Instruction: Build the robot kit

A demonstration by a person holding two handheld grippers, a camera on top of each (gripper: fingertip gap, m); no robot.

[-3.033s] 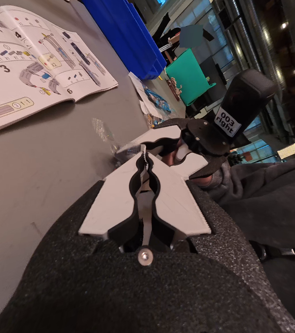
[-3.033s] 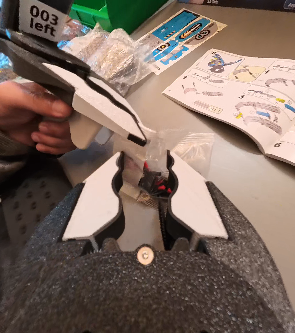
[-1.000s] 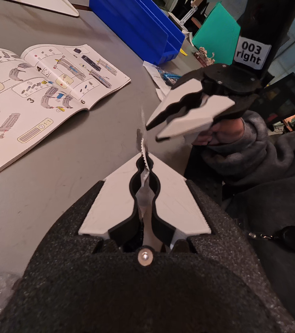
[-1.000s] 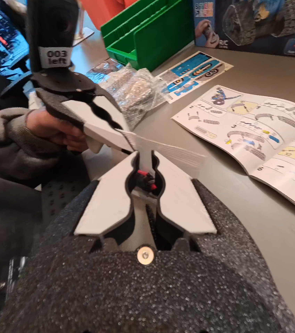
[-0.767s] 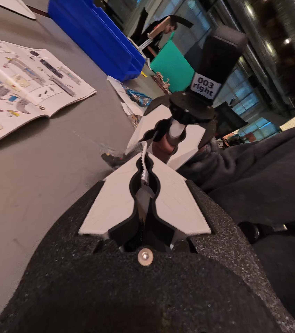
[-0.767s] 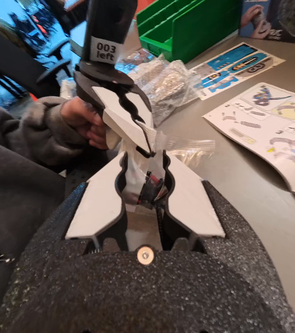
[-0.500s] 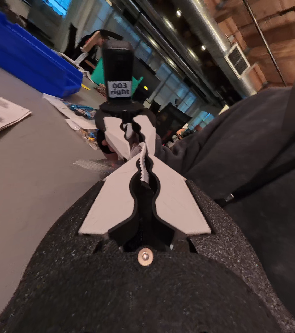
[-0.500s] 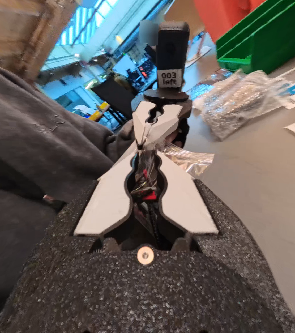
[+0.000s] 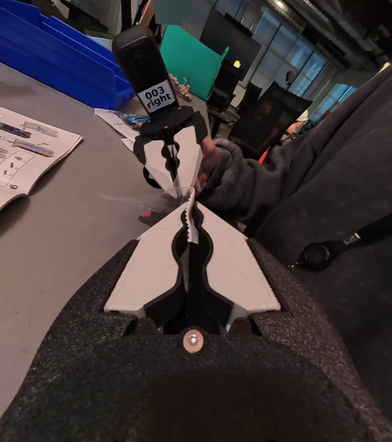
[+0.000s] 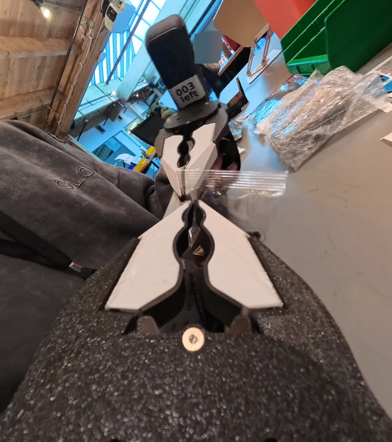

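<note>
Left tool: the left tool [image 9: 191, 205] is clamping its white fingers together on the serrated edge of a small clear plastic bag [image 10: 238, 184], which is being held up just above the grey surface [image 9: 53, 239].
Right tool: the right tool [image 10: 193, 204] is pinching the same bag, fingers pressed together with a fold of clear film showing in the gap behind the tips.
Facing: the two tools are pointing tip to tip, almost touching, with the bag stretching between them; in the left wrist view the right tool [image 9: 174, 185] is coming down from above.
Bag: its ribbed strip is running out to the right in the right wrist view; small dark and red pieces [image 9: 153, 212] are sitting in its lower part, close to the surface.
Person: a hand [image 9: 205, 157] in a dark grey sleeve is gripping the right tool's handle.
Around: an open instruction booklet [image 9: 10, 153] is lying well to the left, a blue bin [image 9: 46, 55] is standing behind it, and crumpled clear wrapping [image 10: 314, 119] is lying near a green bin [image 10: 357, 35].
</note>
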